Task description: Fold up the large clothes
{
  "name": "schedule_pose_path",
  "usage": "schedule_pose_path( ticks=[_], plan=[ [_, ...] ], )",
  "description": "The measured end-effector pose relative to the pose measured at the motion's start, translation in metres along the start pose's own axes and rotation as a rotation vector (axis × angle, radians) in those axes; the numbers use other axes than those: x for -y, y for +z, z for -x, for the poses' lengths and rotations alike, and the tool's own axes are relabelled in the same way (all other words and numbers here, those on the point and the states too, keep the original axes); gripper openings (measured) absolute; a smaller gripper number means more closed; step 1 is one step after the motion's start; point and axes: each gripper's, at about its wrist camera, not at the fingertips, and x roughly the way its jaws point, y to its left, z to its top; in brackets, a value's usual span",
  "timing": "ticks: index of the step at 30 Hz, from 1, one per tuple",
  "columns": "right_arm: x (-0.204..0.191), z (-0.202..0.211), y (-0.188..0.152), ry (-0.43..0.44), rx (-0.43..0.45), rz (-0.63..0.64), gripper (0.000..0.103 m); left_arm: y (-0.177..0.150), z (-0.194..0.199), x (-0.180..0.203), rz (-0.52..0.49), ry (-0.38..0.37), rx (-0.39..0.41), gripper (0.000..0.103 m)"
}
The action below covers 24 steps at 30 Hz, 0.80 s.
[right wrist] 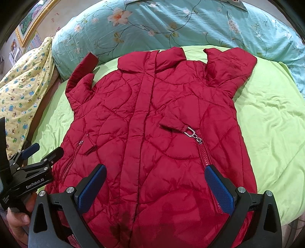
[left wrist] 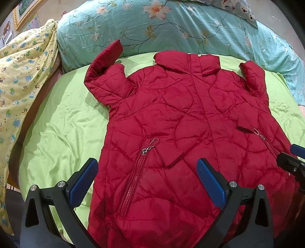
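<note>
place: home bedroom | evidence: bed (left wrist: 63, 118) under a lime-green sheet | behind the bed: teal floral quilt (left wrist: 171, 28) bunched along its far edge | left of the bed: yellow cartoon-print blanket (left wrist: 22, 72) | beyond the blanket: gilt-framed picture (left wrist: 24, 11) on the wall

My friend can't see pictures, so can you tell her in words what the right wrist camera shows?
A red puffy jacket lies flat, front up and collar far, on a green bed sheet. The right gripper hangs over its lower part with jaws open and empty. A teal flowered pillow lies beyond the collar.
</note>
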Motion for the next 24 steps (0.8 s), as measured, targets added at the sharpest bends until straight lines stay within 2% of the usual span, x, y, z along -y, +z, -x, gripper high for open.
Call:
schedule_pose_path(
  ticks=[9, 24],
  plan=[
    [0.008, 0.001, 0.009, 0.037, 0.022, -0.029, 0.103, 0.005, -0.005, 0.001, -0.005, 0.004, -0.005, 0.103],
    [0.033, 0.008, 0.033, 0.008, 0.016, -0.064, 0.103, 0.015, -0.013, 0.001, -0.001, 0.002, 0.012, 0.103]
  ],
)
